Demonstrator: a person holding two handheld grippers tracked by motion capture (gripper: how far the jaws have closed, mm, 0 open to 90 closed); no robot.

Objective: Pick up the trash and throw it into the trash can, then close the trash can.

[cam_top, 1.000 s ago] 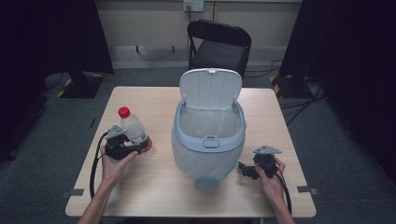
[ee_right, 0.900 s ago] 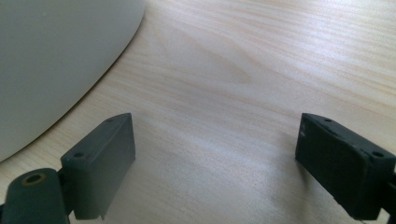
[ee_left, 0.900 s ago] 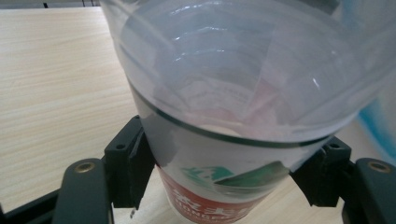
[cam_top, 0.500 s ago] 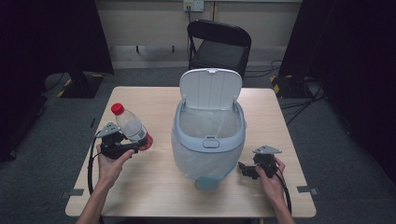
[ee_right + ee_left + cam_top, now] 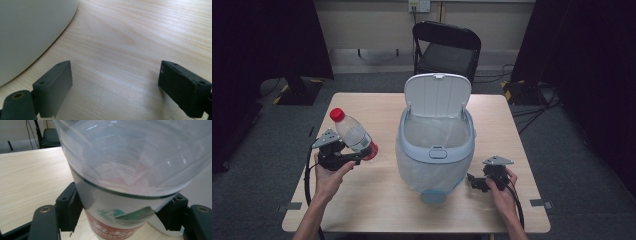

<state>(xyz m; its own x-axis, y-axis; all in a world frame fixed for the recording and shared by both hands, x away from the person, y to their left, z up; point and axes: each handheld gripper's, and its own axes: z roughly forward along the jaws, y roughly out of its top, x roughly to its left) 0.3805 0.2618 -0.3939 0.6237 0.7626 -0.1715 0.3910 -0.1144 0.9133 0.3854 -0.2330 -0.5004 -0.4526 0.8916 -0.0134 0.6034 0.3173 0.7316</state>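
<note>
Your left hand-held gripper (image 5: 354, 156) has its jaws clamped across the labelled lower body of the clear plastic bottle with a red cap (image 5: 352, 136), which you hold lifted off the pale wooden bench (image 5: 377, 200), tilted with the cap up and away from the bin. Gripping low leaves the neck free to tip in. The pale blue plastic bin with a clear liner (image 5: 437, 152) stands mid-bench, its white flip lid (image 5: 438, 95) upright, so the mouth is ready. Your right hand-held gripper (image 5: 475, 182) rests beside the bin, jaws wide apart and empty, probably to steady it
</note>
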